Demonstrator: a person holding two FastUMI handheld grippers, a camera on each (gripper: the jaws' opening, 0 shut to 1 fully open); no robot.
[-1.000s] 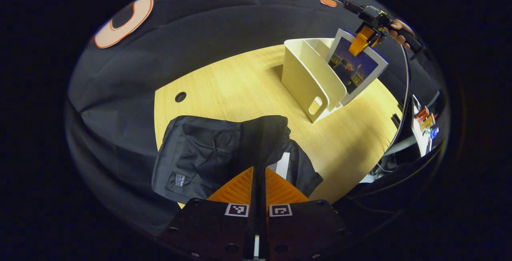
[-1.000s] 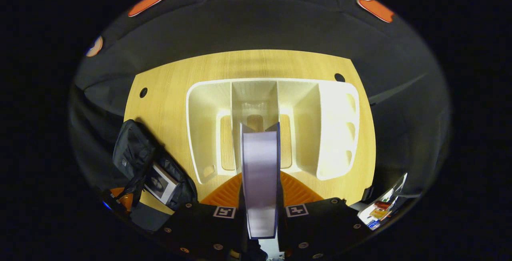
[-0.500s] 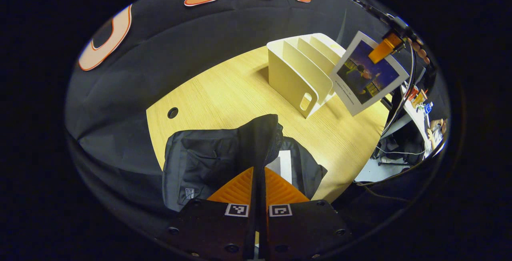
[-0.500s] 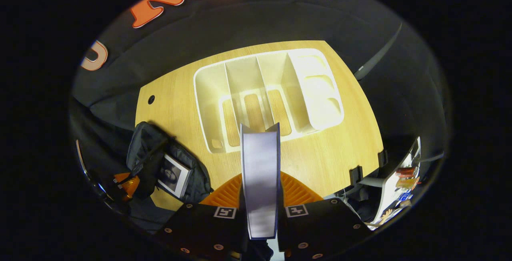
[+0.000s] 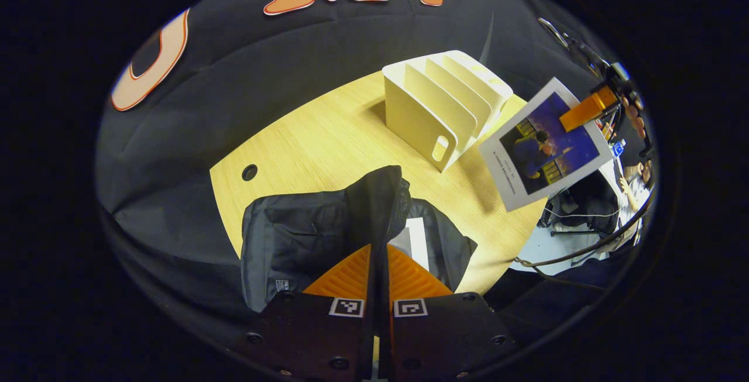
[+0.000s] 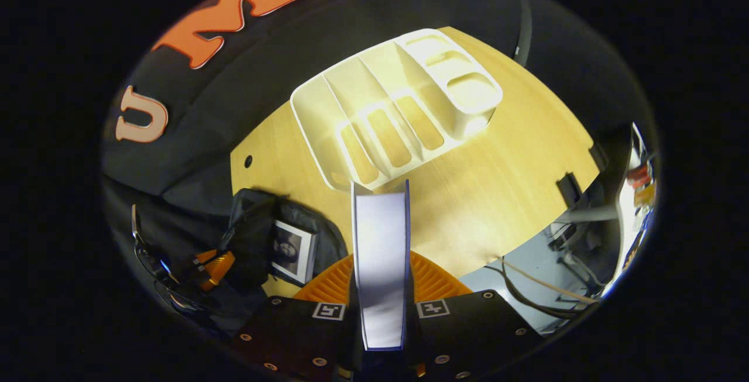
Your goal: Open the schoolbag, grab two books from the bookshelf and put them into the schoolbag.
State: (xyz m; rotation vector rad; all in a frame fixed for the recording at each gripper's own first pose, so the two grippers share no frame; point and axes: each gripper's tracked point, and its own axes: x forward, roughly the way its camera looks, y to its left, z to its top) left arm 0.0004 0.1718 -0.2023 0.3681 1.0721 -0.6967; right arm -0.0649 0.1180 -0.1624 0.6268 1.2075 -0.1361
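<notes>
on the desk (image 5: 327, 136) lies the black schoolbag (image 5: 304, 236), with its zipped mouth lifted open, and inside it one book (image 6: 289, 250) with a dark portrait cover shows between the flaps. behind the schoolbag stands the white bookshelf (image 5: 442, 104), and its slots look empty in the right gripper view, where wood shows through the openings in its bottom. the left hand-held gripper (image 5: 377, 265) has its fingers pressed together on the raised edge of the schoolbag and holds it up. the right hand-held gripper (image 6: 380, 276) is closed on a second book (image 6: 380, 253); in its own view the book stands on edge between the fingers, and in the left gripper view the book hangs tilted in the air, to the right of the bookshelf and well apart from the schoolbag. the desk is light wood with a round cable hole (image 5: 250, 172), and black cloth hangs behind it. cables and some clutter lie beyond the desk edge.
</notes>
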